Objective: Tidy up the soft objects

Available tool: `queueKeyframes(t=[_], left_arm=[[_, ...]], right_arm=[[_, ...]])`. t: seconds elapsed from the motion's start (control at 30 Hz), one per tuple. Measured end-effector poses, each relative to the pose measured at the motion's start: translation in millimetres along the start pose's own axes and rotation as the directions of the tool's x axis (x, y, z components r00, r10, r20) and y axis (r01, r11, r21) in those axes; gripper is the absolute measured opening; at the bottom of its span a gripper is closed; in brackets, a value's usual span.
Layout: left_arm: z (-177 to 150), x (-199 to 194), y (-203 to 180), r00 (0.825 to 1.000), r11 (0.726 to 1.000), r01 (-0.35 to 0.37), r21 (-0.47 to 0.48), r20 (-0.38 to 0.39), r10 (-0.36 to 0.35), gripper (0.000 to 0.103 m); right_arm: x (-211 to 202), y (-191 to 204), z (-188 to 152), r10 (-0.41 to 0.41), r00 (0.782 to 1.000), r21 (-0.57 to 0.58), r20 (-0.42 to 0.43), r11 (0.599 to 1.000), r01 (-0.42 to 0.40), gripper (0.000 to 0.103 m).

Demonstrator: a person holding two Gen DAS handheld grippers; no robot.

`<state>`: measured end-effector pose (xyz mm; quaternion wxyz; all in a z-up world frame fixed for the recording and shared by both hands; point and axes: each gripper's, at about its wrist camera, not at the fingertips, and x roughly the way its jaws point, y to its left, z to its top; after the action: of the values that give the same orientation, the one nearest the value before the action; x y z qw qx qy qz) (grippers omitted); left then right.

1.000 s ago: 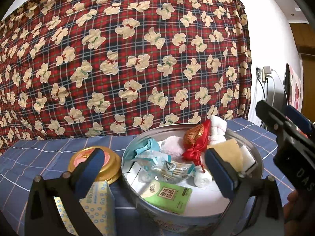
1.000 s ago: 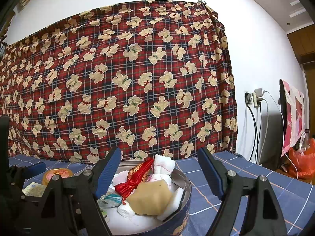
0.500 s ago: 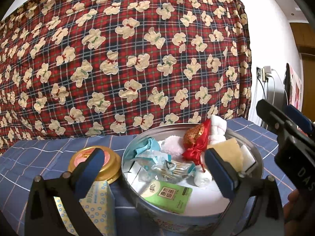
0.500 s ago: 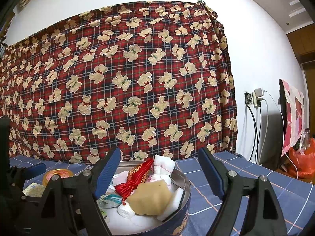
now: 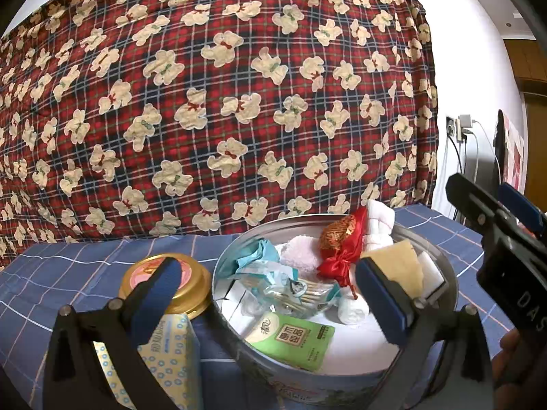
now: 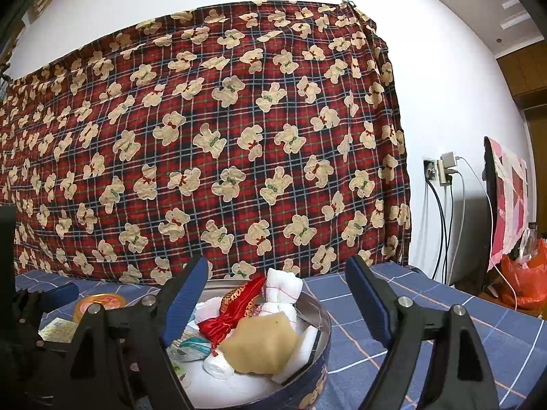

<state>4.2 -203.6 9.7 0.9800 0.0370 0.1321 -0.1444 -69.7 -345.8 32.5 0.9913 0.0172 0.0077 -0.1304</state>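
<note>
A round metal tin (image 5: 448, 290) (image 6: 319, 352) on the blue checked cloth holds several soft things: a red drawstring pouch (image 5: 342, 256) (image 6: 236, 317), a white rolled towel (image 5: 377, 222) (image 6: 282, 290), a yellow sponge (image 5: 396, 266) (image 6: 259, 345), a white foam block (image 6: 304, 352), a green tissue packet (image 5: 294, 338) and wrapped packets. My left gripper (image 5: 266, 290) is open and empty, just in front of the tin. My right gripper (image 6: 277, 297) is open and empty, above the tin's near side; it shows at the right of the left wrist view (image 5: 506, 235).
A gold-lidded jar (image 5: 184, 280) (image 6: 99, 302) stands left of the tin. A yellow patterned tissue pack (image 5: 171, 358) (image 6: 56, 329) lies in front of it. A bear-print plaid blanket (image 5: 222, 102) hangs behind. Wall socket and cables (image 6: 441, 177) are at right.
</note>
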Motion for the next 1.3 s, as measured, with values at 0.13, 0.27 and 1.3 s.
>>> queueKeyframes(t=[0.13,0.27,1.3], left_arm=[[-0.1,-0.1,-0.1,1.000,1.000,0.000,0.000,0.000,0.000,0.103],[-0.1,-0.3,0.1,1.000,1.000,0.000,0.001,0.000,0.000,0.103],[0.2,-1.4,1.7,1.000,1.000,-0.004,0.004,0.005,0.004,0.103]], right_arm=[[-0.1,-0.1,0.0,0.000,1.000,0.001,-0.001,1.000,0.000,0.085],[0.1,-0.1,0.0,0.000,1.000,0.000,0.000,1.000,0.000,0.085],[-0.9,-3.5,0.4,-0.001,1.000,0.009,0.005,1.000,0.001,0.086]])
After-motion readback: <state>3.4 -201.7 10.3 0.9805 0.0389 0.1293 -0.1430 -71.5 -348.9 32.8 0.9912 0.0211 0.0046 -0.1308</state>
